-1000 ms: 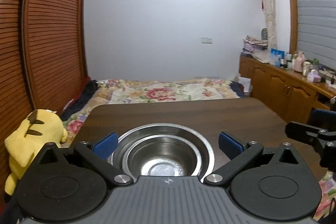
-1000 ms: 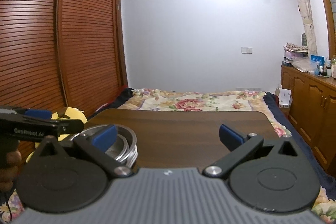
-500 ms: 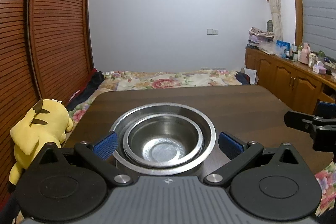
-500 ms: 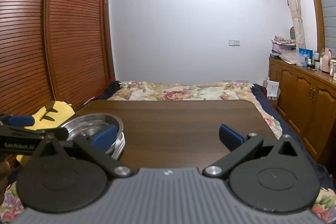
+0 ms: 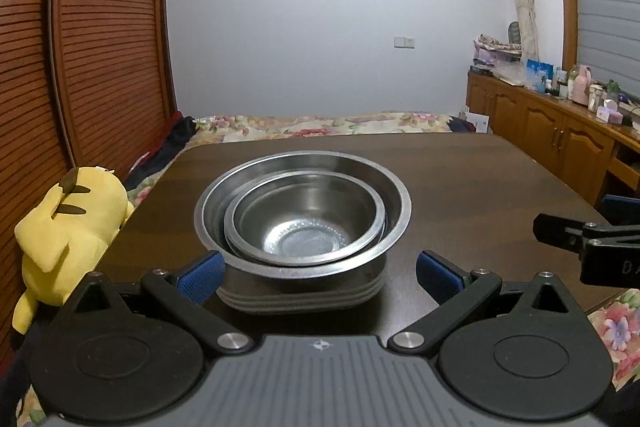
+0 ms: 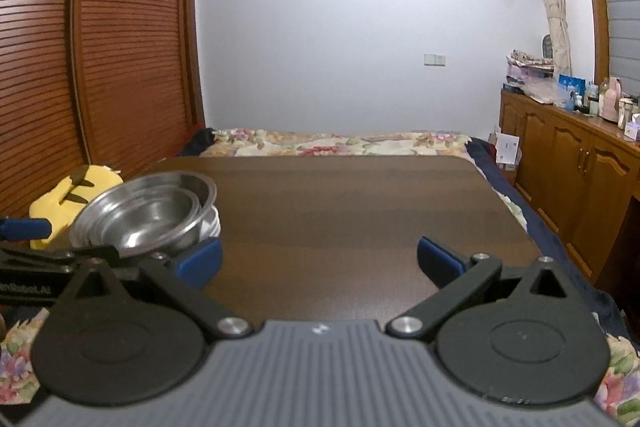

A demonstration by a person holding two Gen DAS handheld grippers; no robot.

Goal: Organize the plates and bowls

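The nested steel bowls [image 5: 302,223] sit on the dark table [image 5: 460,187], toward its left edge nearest the yellow plush toy [image 5: 64,235]; a smaller bowl lies inside the larger, atop stacked rims. The left gripper [image 5: 319,275] hangs just short of the stack, fingers spread wide, holding nothing; the right gripper [image 6: 319,261] is spread too, over bare table to the right of the stack. Thin steel looks light, stiff and slick — likely to clatter and slide; pinch across the outer rim, not the curved wall.
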